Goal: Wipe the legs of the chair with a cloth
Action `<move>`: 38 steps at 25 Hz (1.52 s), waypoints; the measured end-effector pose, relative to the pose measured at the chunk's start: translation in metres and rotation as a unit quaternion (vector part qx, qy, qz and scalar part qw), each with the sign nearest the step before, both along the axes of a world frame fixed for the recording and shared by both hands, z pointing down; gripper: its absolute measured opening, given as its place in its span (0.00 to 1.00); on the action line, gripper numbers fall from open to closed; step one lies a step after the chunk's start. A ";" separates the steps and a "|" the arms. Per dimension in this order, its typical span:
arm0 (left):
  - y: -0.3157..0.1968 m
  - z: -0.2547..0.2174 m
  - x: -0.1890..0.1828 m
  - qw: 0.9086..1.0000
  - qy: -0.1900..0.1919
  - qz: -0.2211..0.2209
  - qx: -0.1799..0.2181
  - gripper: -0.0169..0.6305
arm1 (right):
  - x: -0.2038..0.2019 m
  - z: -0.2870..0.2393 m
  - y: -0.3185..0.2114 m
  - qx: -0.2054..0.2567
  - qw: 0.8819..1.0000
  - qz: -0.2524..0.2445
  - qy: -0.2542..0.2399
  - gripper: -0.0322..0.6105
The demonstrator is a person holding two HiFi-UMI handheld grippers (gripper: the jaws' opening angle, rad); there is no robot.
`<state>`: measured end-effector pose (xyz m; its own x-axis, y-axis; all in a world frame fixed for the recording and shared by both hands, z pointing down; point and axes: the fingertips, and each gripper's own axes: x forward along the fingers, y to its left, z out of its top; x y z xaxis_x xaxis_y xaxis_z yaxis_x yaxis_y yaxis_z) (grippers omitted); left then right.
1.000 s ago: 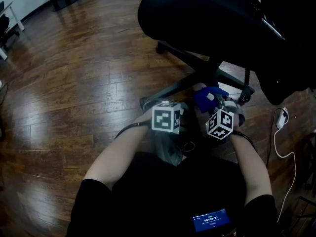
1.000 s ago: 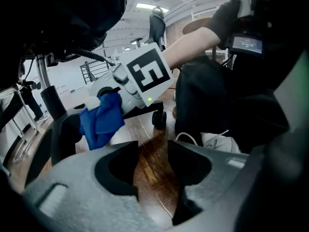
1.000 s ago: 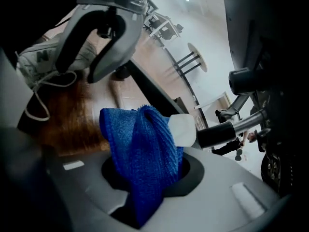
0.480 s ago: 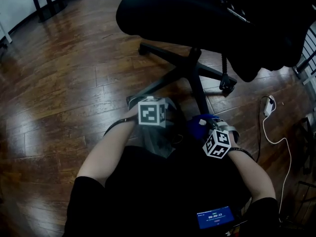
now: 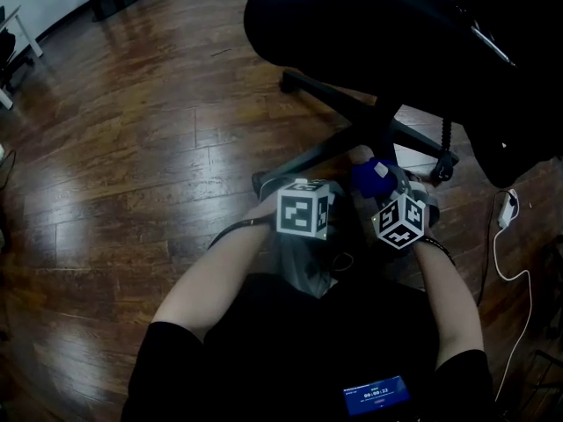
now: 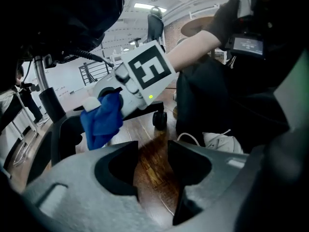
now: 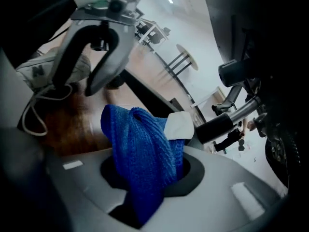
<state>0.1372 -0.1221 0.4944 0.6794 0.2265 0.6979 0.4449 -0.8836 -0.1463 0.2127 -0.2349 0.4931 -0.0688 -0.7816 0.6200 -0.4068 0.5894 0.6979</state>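
Cloth (image 7: pixel 140 153) in right gripper (image 5: pixel 383 187), by chair leg (image 7: pixel 145 94); left gripper (image 6: pixel 152 153) empty

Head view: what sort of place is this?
Likely an office or similar indoor workroom: a black swivel chair on a wheeled star base, a wood-plank floor, and a white cable trailing on it.

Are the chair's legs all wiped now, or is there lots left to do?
Done: the blue cloth is gripped in the right tongs. In hand: it sits close to the near chair leg, though I can't tell if it touches. The left tongs are open and empty. Left: no leg looks visibly cleaner, so count them all, including the far leg.
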 end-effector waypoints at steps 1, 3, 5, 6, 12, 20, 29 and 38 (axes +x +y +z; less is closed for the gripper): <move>-0.003 -0.001 0.001 1.000 0.006 -0.004 -0.003 0.32 | -0.001 -0.004 -0.015 0.015 1.000 0.005 0.000 0.21; -0.007 -0.001 0.000 1.000 0.011 -0.015 -0.009 0.32 | -0.001 -0.012 -0.040 0.037 0.999 0.011 -0.002 0.21; -0.009 0.001 -0.001 1.000 0.010 -0.019 -0.011 0.32 | -0.001 -0.019 -0.053 0.049 0.999 0.013 -0.010 0.21; -0.009 0.003 -0.001 1.000 0.009 -0.018 -0.011 0.32 | -0.001 -0.021 -0.055 0.051 0.999 0.012 -0.014 0.21; -0.006 0.009 -0.008 1.000 -0.013 -0.019 -0.001 0.32 | 0.000 -0.009 -0.006 0.004 1.000 -0.009 -0.025 0.19; -0.002 0.008 -0.018 0.999 -0.036 -0.018 0.027 0.32 | 0.010 0.025 0.130 -0.131 0.989 -0.026 -0.066 0.19; 0.002 -0.001 -0.009 0.999 -0.022 -0.010 0.029 0.32 | 0.014 0.027 0.129 -0.147 0.988 -0.033 -0.024 0.19; -0.004 0.001 0.003 1.000 0.000 0.004 0.016 0.32 | 0.004 -0.021 -0.025 0.001 0.996 0.013 -0.086 0.19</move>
<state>0.1404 -0.1264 0.4959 0.6784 0.2097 0.7041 0.4513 -0.8752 -0.1743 0.2170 -0.2598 0.4722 -0.1536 -0.7863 0.5984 -0.5354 0.5753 0.6184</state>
